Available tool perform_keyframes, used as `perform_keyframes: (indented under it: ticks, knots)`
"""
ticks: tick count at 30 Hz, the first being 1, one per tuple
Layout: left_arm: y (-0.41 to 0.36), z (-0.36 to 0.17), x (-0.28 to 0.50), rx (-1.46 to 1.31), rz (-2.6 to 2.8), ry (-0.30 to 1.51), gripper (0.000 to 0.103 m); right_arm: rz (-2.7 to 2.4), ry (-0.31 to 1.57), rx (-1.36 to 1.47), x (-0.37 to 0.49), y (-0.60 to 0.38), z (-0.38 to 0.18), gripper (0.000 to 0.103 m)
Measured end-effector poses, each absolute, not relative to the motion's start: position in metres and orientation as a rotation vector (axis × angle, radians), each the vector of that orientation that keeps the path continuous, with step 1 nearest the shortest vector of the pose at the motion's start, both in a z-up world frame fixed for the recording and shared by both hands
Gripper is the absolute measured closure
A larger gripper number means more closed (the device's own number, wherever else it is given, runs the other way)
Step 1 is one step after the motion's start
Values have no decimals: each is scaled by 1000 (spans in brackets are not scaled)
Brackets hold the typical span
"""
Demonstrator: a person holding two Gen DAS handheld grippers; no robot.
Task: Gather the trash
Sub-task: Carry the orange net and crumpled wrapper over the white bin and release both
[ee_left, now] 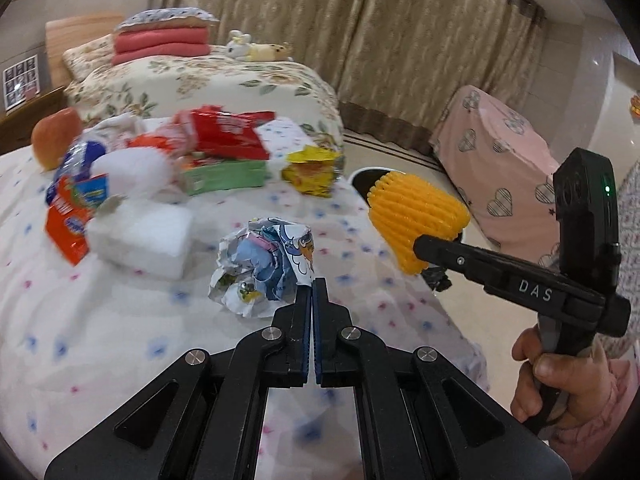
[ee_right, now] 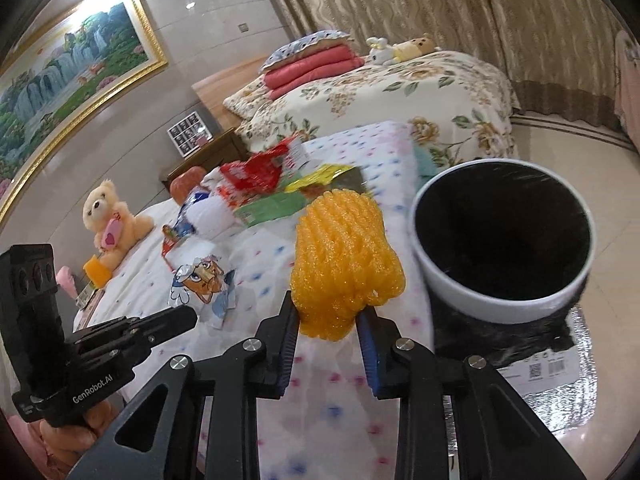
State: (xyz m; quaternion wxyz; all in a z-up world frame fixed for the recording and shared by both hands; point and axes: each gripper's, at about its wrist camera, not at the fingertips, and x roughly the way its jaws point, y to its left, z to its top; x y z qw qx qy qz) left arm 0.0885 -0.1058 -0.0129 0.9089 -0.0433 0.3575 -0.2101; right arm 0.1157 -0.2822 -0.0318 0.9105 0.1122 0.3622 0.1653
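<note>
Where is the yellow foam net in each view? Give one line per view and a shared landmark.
Left wrist view: the yellow foam net sits right of centre, pinched in the right tool beyond the bed edge.
Right wrist view: the net is at centre, between that tool's fingers, left of the white bin.
Shared landmark: the crumpled cartoon wrapper.

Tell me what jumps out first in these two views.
The bright orange foam fruit net, pinched in the right gripper beside the white-rimmed, black-lined trash bin past the bed's edge. Next, the crumpled cartoon-print wrapper at the tips of the shut left gripper. Behind it, a pile of red, green and yellow snack wrappers on the dotted bedsheet.
</note>
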Motion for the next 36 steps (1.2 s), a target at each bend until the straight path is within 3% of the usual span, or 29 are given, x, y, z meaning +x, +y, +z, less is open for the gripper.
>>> perform_keyframes:
  ticks: [36]
  knots:
    - [-246,9,160,26,-671,716,102,137,779,244,148,-400,-33,74]
